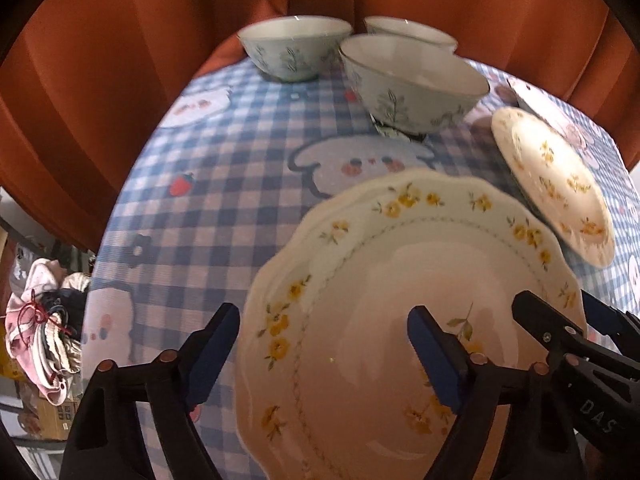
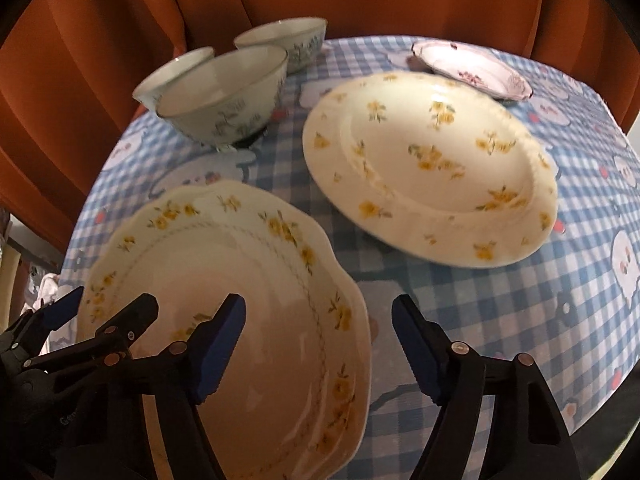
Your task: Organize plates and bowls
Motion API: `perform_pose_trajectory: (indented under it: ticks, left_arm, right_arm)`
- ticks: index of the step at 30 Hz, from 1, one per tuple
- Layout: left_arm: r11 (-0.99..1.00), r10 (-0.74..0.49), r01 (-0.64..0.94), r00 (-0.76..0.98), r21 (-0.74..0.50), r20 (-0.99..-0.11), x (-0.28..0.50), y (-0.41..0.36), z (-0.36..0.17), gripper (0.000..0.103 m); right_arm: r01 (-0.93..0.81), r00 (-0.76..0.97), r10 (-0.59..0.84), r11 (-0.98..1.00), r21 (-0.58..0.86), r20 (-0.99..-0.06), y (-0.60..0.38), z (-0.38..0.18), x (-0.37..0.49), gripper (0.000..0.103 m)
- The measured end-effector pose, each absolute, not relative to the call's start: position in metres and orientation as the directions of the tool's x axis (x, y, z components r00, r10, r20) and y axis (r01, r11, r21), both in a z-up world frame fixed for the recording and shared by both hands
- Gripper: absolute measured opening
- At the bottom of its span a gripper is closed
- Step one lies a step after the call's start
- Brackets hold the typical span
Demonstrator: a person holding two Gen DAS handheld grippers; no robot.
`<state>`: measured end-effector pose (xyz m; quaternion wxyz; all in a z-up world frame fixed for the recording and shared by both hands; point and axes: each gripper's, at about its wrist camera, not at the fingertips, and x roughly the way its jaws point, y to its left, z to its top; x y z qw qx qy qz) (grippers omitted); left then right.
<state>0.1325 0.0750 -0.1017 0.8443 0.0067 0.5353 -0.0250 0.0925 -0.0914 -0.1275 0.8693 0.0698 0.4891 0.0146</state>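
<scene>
Scalloped plate, cream, yellow flower rim, flat at near edge of surface. Round plate, cream, yellow sprigs, farther right, apart from scalloped one. Small pink-flowered plate at far right. Three pale bowls, upright, blue leaf pattern, clustered far left: nearest bowl, two bowls behind.

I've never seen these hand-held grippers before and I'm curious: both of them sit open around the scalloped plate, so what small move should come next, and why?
Probably close the left gripper on the near-left rim of the scalloped plate. Its open fingers straddle that rim, while the right gripper straddles the opposite edge. Once held, the plate could go onto the round yellow-flowered plate lying beside it.
</scene>
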Motion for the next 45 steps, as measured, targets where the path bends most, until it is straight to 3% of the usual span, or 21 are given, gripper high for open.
perform_pose_trajectory:
  ticks: [9,24,45]
  left_arm:
    - [0.996,-0.062,0.080,0.413,-0.032,-0.909,0.138,0.073,-0.104,0.079]
    - [0.991,-0.096,0.122,0.357,-0.055,-0.929,0.141,0.080,-0.096,0.078]
    - [0.987,-0.140,0.131,0.447,-0.091,-0.884,0.124,0.060,-0.065,0.078]
  right_arm:
    - [0.047,0.480,0.102,0.989,0.141,-0.871,-0.084,-0.135,0.099,0.062]
    - [0.080,0.419,0.062,0.991,0.105,-0.906,-0.077,-0.126,0.101,0.062]
    - [0.071,0.503,0.021,0.995,0.065,-0.864,-0.094,-0.088,0.084,0.062]
